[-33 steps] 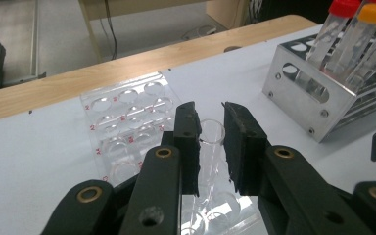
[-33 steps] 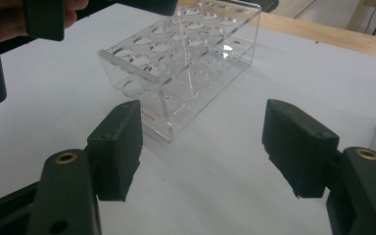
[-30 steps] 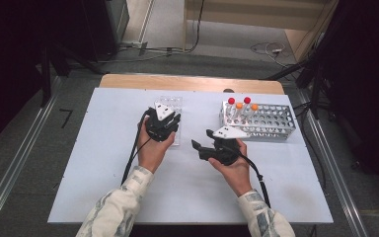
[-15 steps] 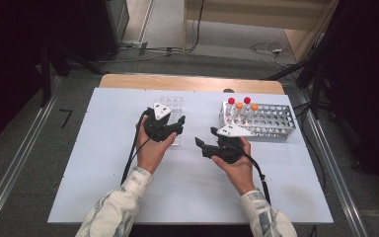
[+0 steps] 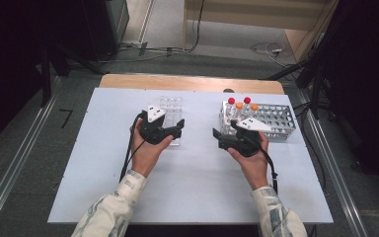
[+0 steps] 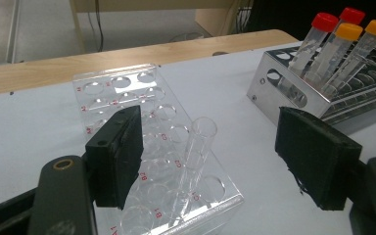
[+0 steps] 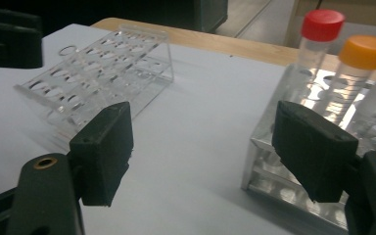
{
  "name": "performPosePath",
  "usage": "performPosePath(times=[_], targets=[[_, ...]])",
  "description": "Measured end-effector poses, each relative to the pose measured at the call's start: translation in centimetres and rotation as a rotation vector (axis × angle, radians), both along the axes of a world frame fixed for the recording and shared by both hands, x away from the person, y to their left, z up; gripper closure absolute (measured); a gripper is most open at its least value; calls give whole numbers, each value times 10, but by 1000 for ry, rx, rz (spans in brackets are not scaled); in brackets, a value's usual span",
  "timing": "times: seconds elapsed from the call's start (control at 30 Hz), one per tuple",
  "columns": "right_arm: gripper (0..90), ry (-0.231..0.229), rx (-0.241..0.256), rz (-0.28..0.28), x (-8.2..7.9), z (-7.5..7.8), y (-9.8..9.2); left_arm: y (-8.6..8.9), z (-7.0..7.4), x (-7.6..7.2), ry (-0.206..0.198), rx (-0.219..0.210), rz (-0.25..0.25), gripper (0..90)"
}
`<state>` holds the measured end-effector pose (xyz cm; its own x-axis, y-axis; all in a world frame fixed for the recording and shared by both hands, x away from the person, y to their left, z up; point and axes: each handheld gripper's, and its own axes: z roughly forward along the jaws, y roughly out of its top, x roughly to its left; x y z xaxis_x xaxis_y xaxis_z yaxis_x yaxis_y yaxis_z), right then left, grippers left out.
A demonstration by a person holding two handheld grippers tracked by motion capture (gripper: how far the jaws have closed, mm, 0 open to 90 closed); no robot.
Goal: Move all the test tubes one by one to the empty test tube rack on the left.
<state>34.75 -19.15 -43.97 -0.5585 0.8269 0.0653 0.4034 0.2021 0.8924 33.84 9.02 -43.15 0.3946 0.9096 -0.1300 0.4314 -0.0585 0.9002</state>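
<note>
Beside the metal rack (image 5: 271, 121), the right gripper (image 5: 218, 139) has moved up, jaws wide.

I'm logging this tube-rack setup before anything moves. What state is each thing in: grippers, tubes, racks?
left gripper: open, holding nothing, jaws either side of the clear rack's near end
right gripper: open, holding nothing
glass tube: uncapped, leaning in a near hole of the clear rack
clear rack: flat on the table, other holes look vacant
capped tubes: capped, standing slightly tilted in the metal rack
metal rack: upright, mostly vacant
</note>
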Motion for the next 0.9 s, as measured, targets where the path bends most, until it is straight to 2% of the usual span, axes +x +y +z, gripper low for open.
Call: performPosePath(times=[0.17, 0.33, 0.63, 0.9], targets=[[256, -4, -30, -62, 9, -3, -11, 0, 0, -1, 2, 1, -2, 272], [307, -3, -34, -114, 20, -7, -17, 0, 0, -2, 0, 1, -5, 272], [442, 4, -29, -134, 30, -14, -19, 1, -1, -2, 3, -2, 0, 274], [558, -11, -25, -134, 33, -17, -18, 1, -2, -2, 2, -2, 3, 274]])
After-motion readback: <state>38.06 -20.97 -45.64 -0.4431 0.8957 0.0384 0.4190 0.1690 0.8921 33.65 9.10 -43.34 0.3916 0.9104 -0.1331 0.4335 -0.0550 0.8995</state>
